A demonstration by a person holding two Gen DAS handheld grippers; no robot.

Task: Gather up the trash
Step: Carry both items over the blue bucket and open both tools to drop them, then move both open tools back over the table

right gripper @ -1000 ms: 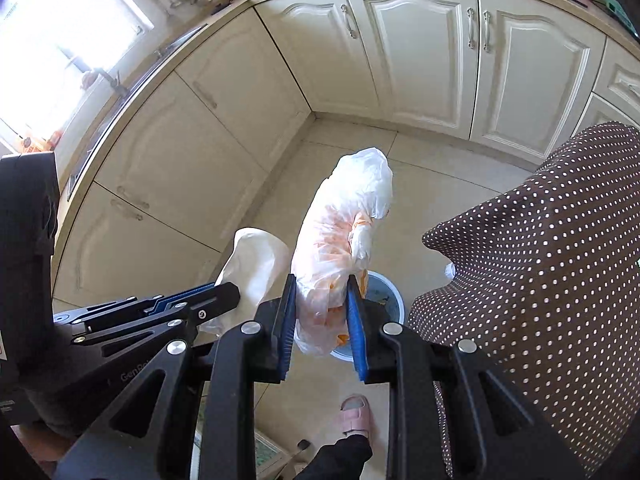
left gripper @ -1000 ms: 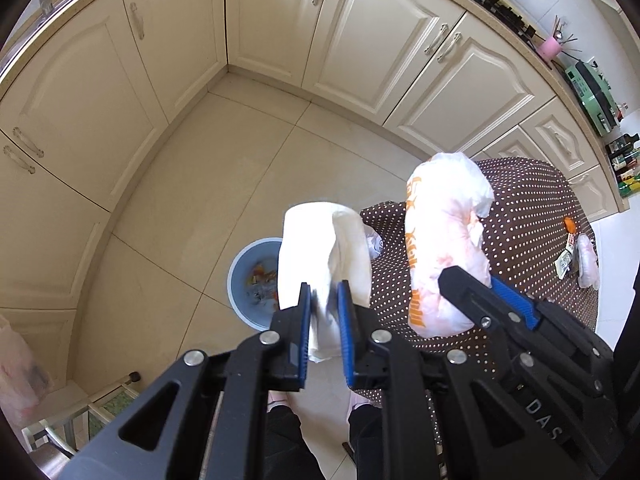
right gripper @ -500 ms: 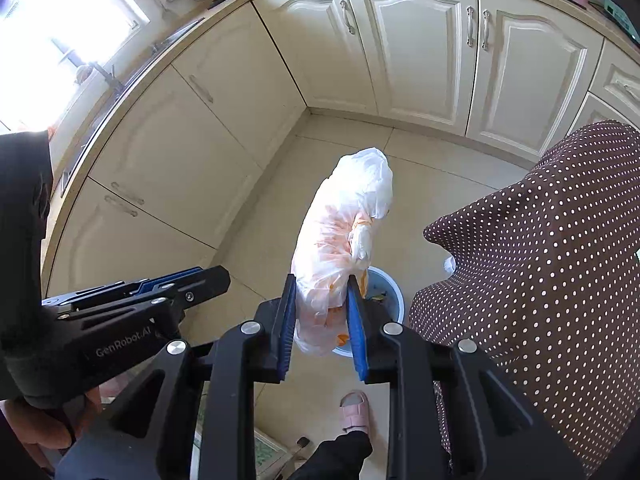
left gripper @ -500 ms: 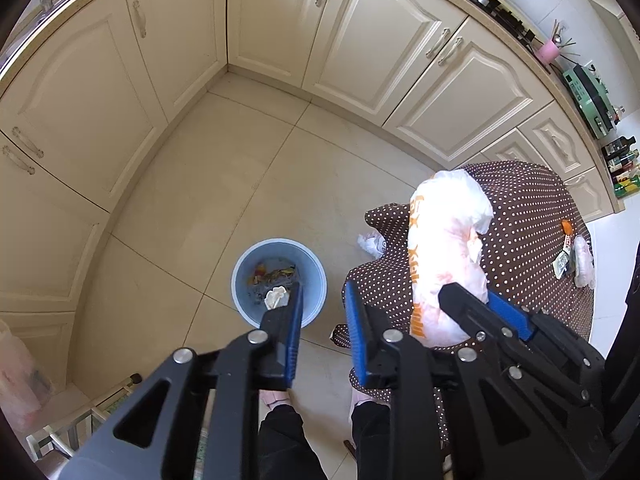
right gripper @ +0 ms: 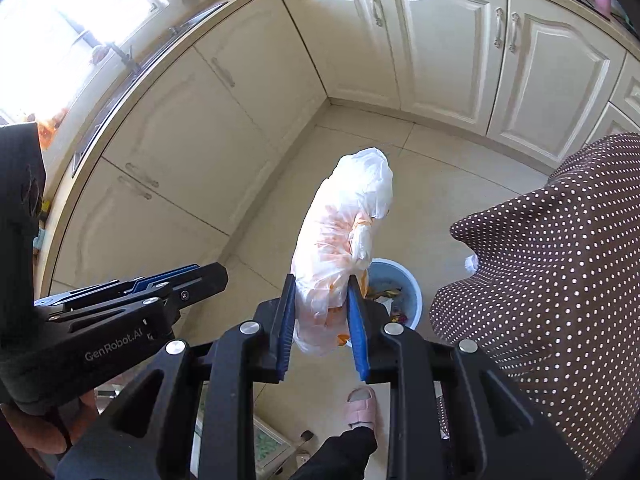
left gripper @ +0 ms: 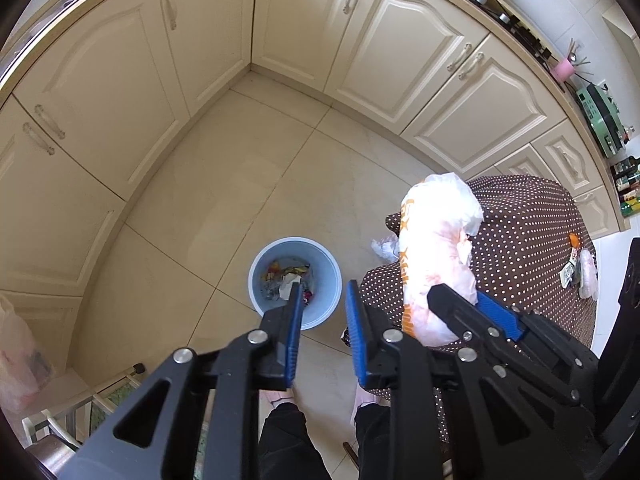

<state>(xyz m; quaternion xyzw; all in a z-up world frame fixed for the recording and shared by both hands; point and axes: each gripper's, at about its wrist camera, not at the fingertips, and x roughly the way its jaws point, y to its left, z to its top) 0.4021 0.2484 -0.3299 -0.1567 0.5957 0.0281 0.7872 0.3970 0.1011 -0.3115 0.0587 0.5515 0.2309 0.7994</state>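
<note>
A blue trash bin stands on the tiled floor with wrappers and a white paper piece inside; it also shows in the right wrist view. My left gripper is open and empty, held above the bin. My right gripper is shut on a white and orange plastic bag, holding it up beside the table and above the bin; the bag also shows in the left wrist view. A crumpled white piece lies at the table's edge.
A table with a brown dotted cloth stands at the right, with small wrappers on its far side. Cream cabinets line the walls. The person's feet in pink slippers are below. A pink bag hangs at the left.
My left gripper opened and let go of the white paper, which dropped into the blue bin. The right gripper kept holding the plastic bag.
</note>
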